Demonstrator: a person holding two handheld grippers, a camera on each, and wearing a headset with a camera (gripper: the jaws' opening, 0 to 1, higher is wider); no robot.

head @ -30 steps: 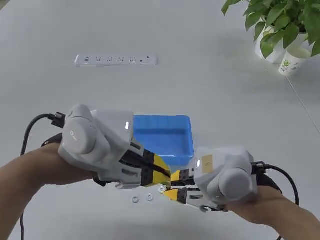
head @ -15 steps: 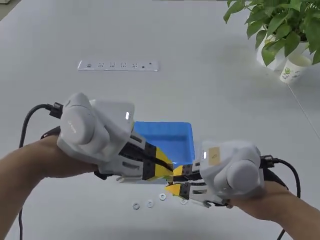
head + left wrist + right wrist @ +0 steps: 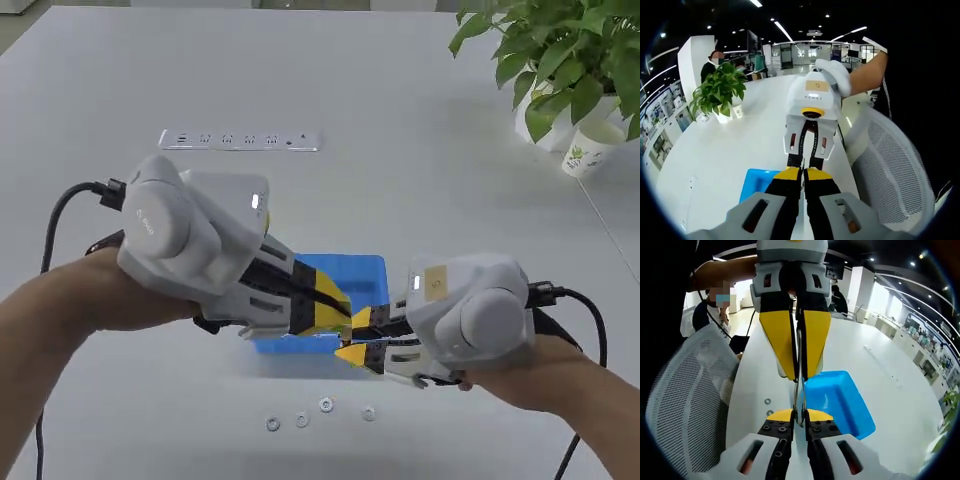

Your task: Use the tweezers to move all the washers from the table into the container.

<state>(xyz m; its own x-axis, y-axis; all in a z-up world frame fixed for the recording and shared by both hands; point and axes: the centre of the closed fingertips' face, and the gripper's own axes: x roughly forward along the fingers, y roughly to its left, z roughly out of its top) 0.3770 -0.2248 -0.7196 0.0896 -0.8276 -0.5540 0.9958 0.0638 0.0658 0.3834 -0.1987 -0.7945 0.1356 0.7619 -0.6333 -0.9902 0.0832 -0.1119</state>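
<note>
Lifting clear of washers: four lie on table, lower centre of head view | tweezers pinched narrow by left gripper and right gripper, now over container near wall, a second ago beside washers; probably a drop-off, load unseen | power strip, plant upper frame, nothing blocking

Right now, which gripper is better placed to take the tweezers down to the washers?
The right gripper, likely. It and the left gripper both look shut on the tweezers, but the right's tips sit nearer the washers, and two show beside its jaws in its own view.
</note>
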